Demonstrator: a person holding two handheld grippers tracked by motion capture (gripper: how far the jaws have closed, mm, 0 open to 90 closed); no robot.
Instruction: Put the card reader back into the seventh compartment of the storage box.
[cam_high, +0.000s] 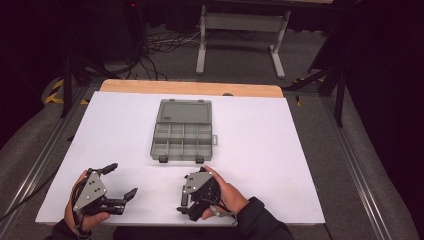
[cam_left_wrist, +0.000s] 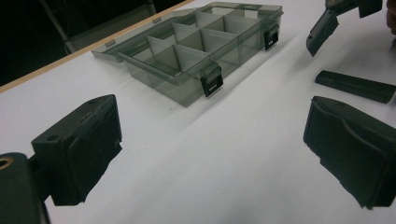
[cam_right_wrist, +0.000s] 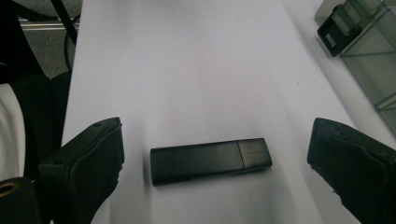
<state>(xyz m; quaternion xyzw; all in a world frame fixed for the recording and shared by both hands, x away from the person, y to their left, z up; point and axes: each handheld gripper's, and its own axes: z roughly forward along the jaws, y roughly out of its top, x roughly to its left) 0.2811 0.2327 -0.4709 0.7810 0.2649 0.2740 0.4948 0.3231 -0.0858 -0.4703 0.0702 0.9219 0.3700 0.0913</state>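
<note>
A black USB stick (cam_right_wrist: 210, 160) lies flat on the white table, between the wide-apart jaws of my right gripper (cam_right_wrist: 222, 140), which is open and not touching it. In the high view my right gripper (cam_high: 183, 195) sits near the front edge, pointing left. The USB stick (cam_left_wrist: 355, 85) also lies at the right of the left gripper view. My left gripper (cam_high: 120, 180) is open at the front left with nothing between its jaws (cam_left_wrist: 215, 126). A smoky clear compartment box (cam_high: 182, 135) lies open mid-table; its compartments (cam_left_wrist: 196, 51) look empty.
The white table top (cam_high: 260, 130) has a wooden strip (cam_high: 190, 87) along its far edge. Beyond it stand a white frame (cam_high: 242, 30) and floor cables (cam_high: 155, 50). Dark stands (cam_high: 67, 65) flank the table.
</note>
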